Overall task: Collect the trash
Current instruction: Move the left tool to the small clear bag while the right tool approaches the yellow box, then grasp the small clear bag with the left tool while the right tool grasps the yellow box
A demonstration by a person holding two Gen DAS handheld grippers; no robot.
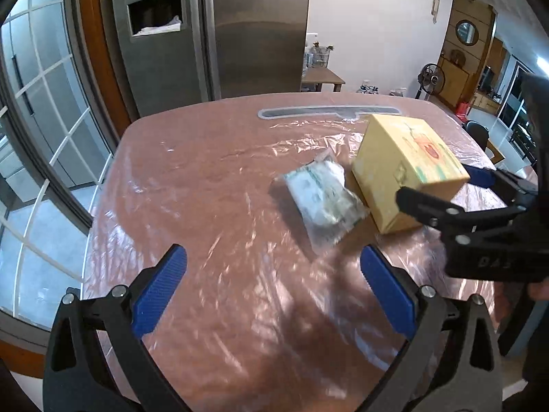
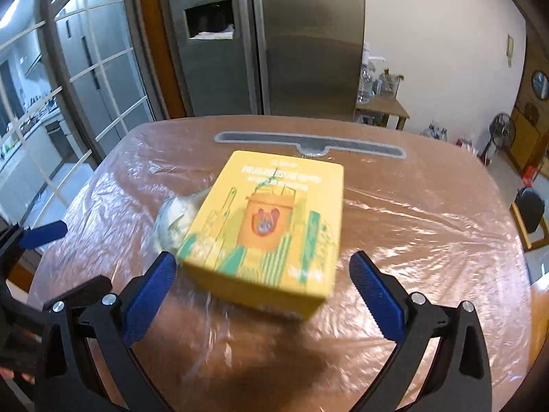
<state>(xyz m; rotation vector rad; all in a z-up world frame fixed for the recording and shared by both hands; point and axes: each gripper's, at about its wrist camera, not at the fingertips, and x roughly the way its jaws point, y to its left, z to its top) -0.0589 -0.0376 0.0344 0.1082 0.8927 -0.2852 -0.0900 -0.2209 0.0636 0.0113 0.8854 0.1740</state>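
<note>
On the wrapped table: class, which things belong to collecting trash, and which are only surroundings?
Belongs to the job:
yellow box
clear plastic packet
right hand-held gripper, open
left hand-held gripper, open

Just surroundings:
fridge
fan
side table

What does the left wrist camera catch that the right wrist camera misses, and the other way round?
Only the left wrist view shows the whole clear plastic packet lying flat beside the yellow box, with the right gripper straddling the box.

Only the right wrist view shows the box's printed top with its orange bin drawing, between the open fingers.

Both show the plastic-covered table, the steel fridge and the left gripper, open.
</note>
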